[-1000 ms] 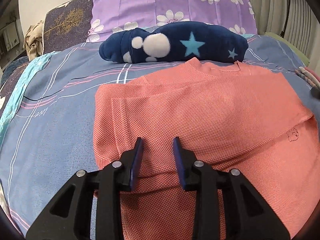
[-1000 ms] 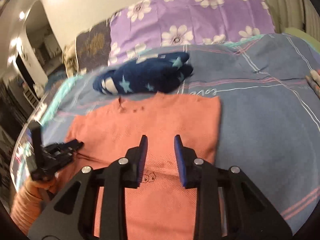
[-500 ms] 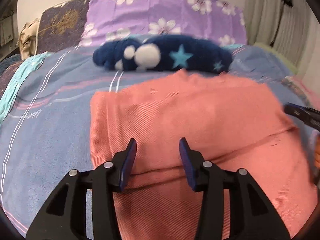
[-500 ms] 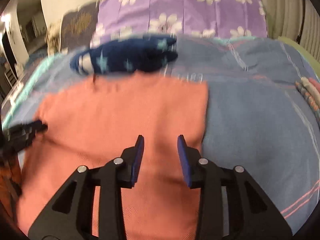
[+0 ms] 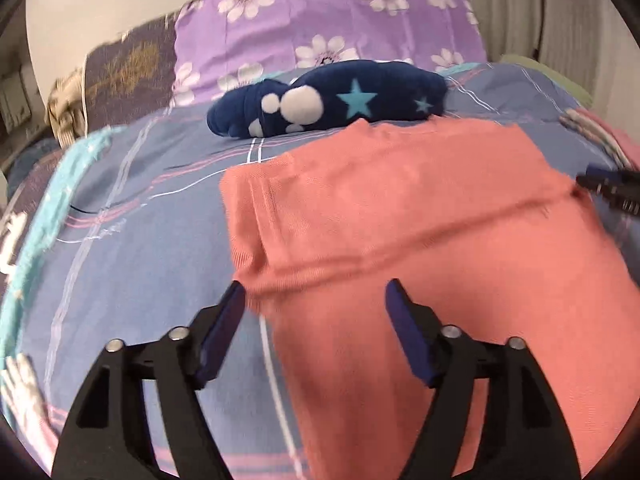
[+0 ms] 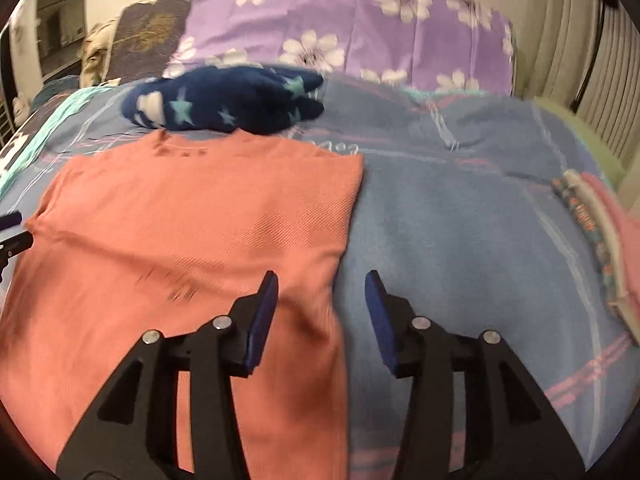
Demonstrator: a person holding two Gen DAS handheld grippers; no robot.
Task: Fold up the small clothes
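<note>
Each tool, left [image 5: 315, 302] and right [image 6: 321, 290], has black triangular cut-out arms, silver screws, and flat dark-blue finger pads [image 5: 224, 328].

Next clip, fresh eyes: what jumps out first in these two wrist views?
The salmon-pink shirt dominates, spread flat on the blue plaid bedspread, sleeves already folded in. Just beyond its collar lies a bundled navy fleece with stars, in front of a purple flowered pillow. Each open gripper straddles a side edge of the shirt: the left gripper its left edge, the right gripper its right.
</note>
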